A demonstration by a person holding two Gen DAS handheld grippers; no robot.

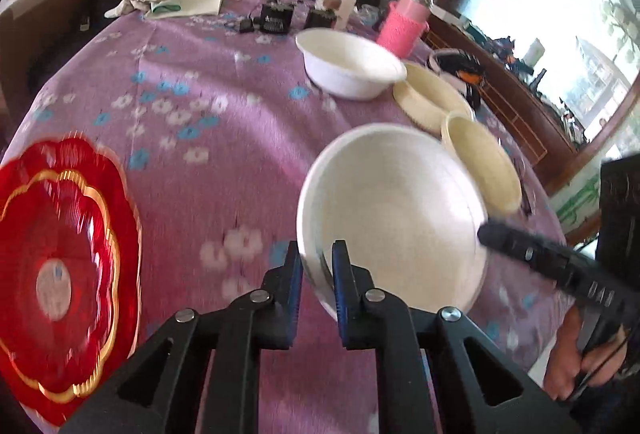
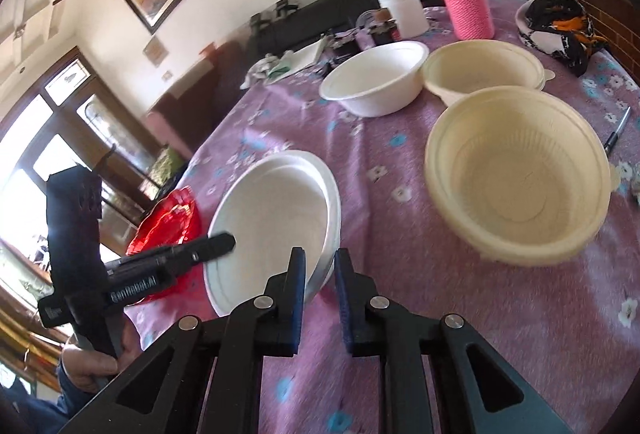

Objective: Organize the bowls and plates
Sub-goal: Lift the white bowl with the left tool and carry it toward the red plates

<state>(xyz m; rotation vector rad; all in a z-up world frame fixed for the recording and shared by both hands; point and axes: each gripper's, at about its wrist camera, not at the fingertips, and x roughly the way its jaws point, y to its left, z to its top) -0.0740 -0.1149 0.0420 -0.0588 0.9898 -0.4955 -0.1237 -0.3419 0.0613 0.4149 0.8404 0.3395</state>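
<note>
Both grippers pinch one white bowl (image 1: 394,218) by its rim — the left gripper (image 1: 317,266) at 6 o'clock in its own view, the right gripper (image 2: 320,274) on the opposite side. Two grips likely keep the thin, tilted bowl steady above the cloth (image 1: 208,154). It looks empty and clean; another white bowl (image 1: 352,64) waits at 12 o'clock.

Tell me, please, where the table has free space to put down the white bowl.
Bare cloth lies between the red plate and the held white bowl. Crowded: the far side, with another white bowl, two cream bowls and the pink bottle.
</note>
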